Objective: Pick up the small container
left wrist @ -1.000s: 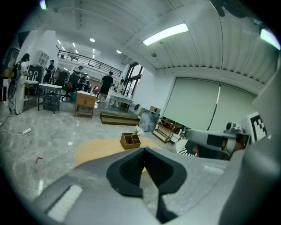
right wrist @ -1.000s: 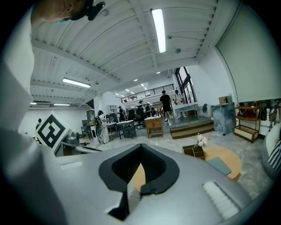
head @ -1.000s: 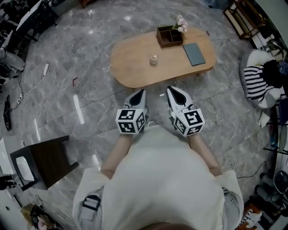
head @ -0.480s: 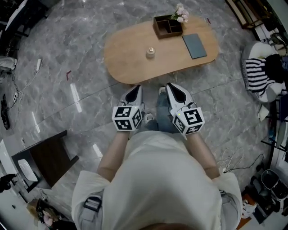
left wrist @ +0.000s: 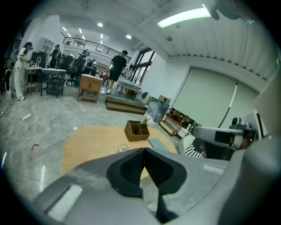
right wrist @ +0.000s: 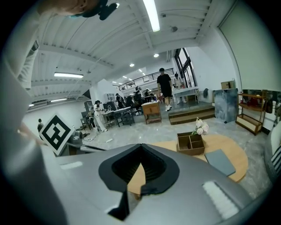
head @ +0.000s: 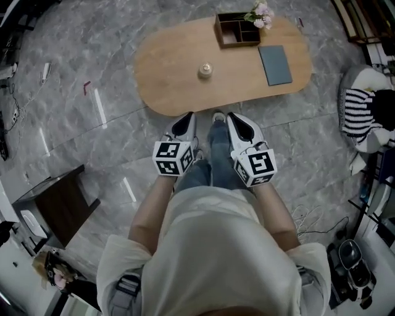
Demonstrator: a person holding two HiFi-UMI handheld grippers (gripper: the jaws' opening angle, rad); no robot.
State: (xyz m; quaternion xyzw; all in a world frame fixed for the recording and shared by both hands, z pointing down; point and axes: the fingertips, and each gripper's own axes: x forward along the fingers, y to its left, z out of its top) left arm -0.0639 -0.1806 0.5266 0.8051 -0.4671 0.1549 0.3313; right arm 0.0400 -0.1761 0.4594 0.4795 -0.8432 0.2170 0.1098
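The small container point(head: 205, 70), a little clear jar with a pale lid, stands near the middle of the oval wooden table point(head: 166, 80). In the left gripper view the small container point(left wrist: 124, 148) shows just above the jaws. My left gripper point(head: 187, 118) and right gripper point(head: 233, 118) are held side by side close to the body, short of the table's near edge and above the floor. Both are shut with nothing between the jaws. The container is hidden behind the jaws in the right gripper view.
A brown divided box point(head: 237, 29) with pale flowers point(head: 260, 13) and a grey notebook point(head: 275, 65) lie on the table's far right. A dark side table point(head: 58, 210) stands at left and a striped cushion point(head: 358, 114) at right. People stand at desks point(left wrist: 44, 72) far behind.
The person has stepped toward the table, so its near edge now lies closer to both grippers. The grippers stay shut and side by side.
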